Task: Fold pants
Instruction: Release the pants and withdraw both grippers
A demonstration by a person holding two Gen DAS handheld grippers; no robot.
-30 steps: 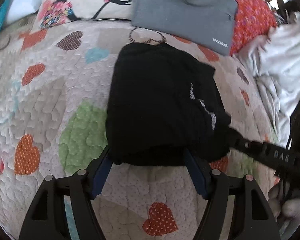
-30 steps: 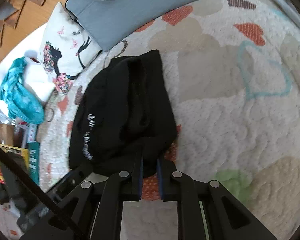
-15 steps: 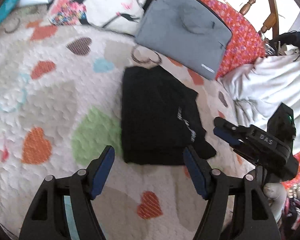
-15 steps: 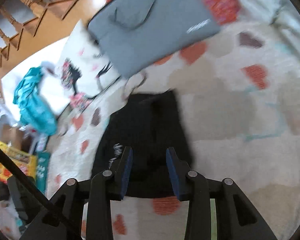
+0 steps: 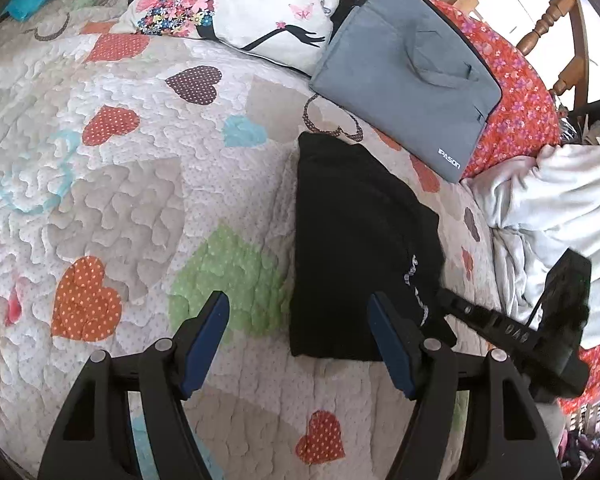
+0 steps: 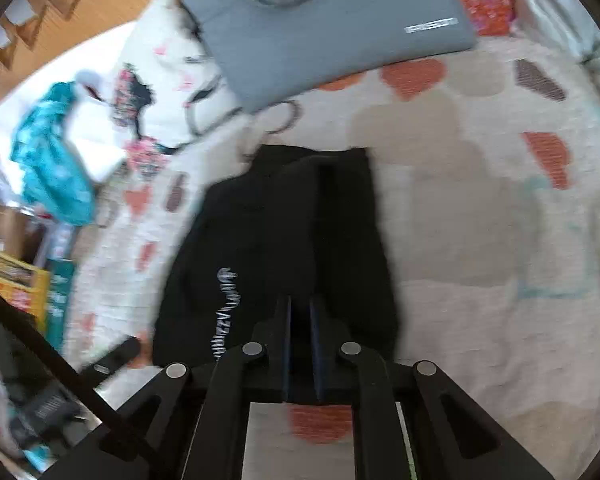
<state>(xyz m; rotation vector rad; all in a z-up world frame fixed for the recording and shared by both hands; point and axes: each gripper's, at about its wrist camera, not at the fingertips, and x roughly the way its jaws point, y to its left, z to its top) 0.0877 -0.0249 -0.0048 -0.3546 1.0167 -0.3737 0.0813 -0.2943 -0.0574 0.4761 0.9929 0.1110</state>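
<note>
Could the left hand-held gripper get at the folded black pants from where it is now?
Probably yes. The left hand-held gripper stands open just short of the black pants, with only bare quilt between. The right hand-held gripper touches the pants' far side and leaves the near edge free.

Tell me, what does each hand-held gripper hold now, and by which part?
Left hand-held gripper: nothing, open. Right hand-held gripper: jaws closing at the near edge of the black pants; the blur hides whether fabric is between them.
</note>
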